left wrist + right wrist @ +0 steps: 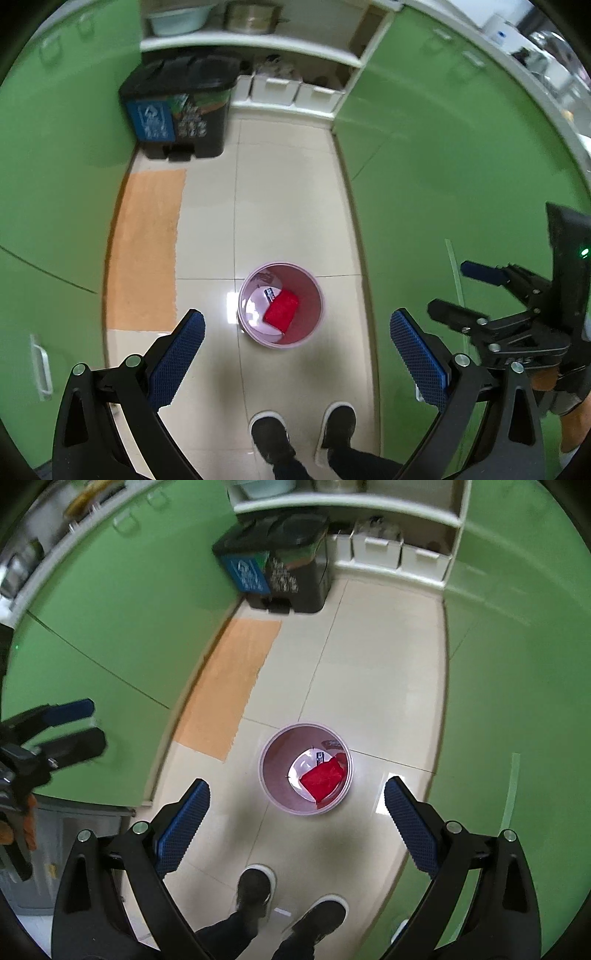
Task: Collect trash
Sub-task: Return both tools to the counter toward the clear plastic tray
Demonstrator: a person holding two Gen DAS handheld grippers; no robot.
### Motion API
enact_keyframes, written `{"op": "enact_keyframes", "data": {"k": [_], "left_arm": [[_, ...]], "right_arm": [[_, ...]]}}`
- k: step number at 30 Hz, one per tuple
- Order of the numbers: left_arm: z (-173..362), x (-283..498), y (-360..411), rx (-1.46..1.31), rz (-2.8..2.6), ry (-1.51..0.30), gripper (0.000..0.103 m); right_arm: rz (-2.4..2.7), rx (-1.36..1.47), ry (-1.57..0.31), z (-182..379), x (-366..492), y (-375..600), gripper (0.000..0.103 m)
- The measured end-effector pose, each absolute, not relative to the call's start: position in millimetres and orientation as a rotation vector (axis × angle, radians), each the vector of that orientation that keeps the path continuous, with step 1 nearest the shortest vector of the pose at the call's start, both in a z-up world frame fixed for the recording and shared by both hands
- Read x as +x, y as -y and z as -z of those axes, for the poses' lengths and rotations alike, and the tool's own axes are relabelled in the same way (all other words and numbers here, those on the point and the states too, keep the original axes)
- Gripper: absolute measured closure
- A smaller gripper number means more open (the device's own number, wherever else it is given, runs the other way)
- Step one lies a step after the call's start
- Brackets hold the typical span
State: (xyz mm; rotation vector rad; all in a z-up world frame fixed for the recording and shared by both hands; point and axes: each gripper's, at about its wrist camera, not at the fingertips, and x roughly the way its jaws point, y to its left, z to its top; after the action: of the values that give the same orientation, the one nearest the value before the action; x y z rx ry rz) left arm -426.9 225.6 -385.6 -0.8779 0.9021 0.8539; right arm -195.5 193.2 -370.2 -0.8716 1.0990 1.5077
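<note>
Left gripper [297, 354] hangs released and empty over the tiled floor [288, 206] in the left wrist view, above a pink wastebasket [281, 305] holding a red packet [281, 313]. Seen from the right wrist, the right gripper [297, 823] is likewise spread wide and empty, with the wastebasket [306, 768] and red packet [323, 777] below it, just ahead of the person's black shoes [255, 888].

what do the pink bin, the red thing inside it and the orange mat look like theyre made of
Pink bin: likely plastic, smooth walls with a slight sheen. Red item: a wrapper or cloth, too blurred to tell. Orange mat: seems woven fabric, matte, flat on the glossy tile floor.
</note>
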Motion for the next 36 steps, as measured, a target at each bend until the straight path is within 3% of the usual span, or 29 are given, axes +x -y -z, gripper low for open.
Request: {"op": "enact_keyframes", "data": {"k": [9, 14, 21, 36], "left_arm": [[201, -390, -176, -0.744, -0.773, -0.926, 0.007], [117, -359, -149, -0.647, -0.705, -0.896, 0.007], [60, -279, -112, -0.510, -0.523, -0.879, 0.007], [32, -113, -17, -0.336, -0.252, -0.882, 0.007]], "right_arm": [[-1.441, -0.705, -1.044, 153, -150, -116, 0.005], [-1.346, -0.580, -0.985, 71, -111, -53, 0.004], [-1.143, -0.415, -0.950, 24, -43, 36, 0.004], [-0.851, -0.252, -0.906, 3, 85, 189, 0.003]]}}
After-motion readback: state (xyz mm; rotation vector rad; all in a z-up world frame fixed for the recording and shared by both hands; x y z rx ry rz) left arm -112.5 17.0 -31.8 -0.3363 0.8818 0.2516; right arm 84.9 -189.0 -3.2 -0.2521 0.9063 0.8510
